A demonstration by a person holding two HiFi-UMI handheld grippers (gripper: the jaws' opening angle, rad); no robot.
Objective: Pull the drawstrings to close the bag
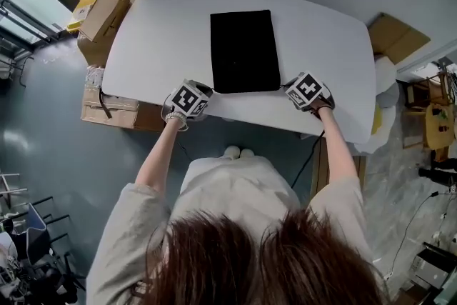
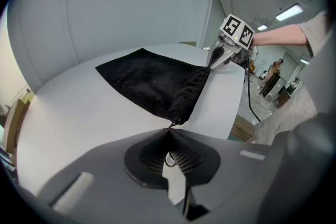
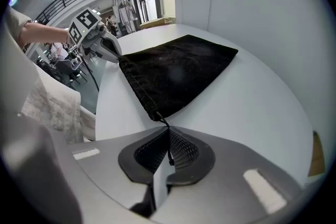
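A flat black drawstring bag [image 1: 244, 50] lies on the white table [image 1: 164, 32], its gathered mouth toward the near edge. My left gripper [image 1: 207, 92] sits at the bag's near left corner. In the left gripper view its jaws [image 2: 169, 131] are shut on a thin black drawstring [image 2: 172, 125] coming out of the bag [image 2: 157, 84]. My right gripper [image 1: 287, 88] sits at the near right corner. Its jaws [image 3: 168, 132] are shut on the other drawstring [image 3: 164, 123] at the bag's corner [image 3: 178, 73]. Each gripper shows in the other's view, left gripper [image 3: 116, 55] and right gripper [image 2: 214, 61].
Both grippers hang close to the table's near edge [image 1: 243, 118]. Cardboard boxes [image 1: 100, 18] stand on the floor to the left, another box [image 1: 111, 111] below the table's left corner, and one box [image 1: 396, 36] at the right.
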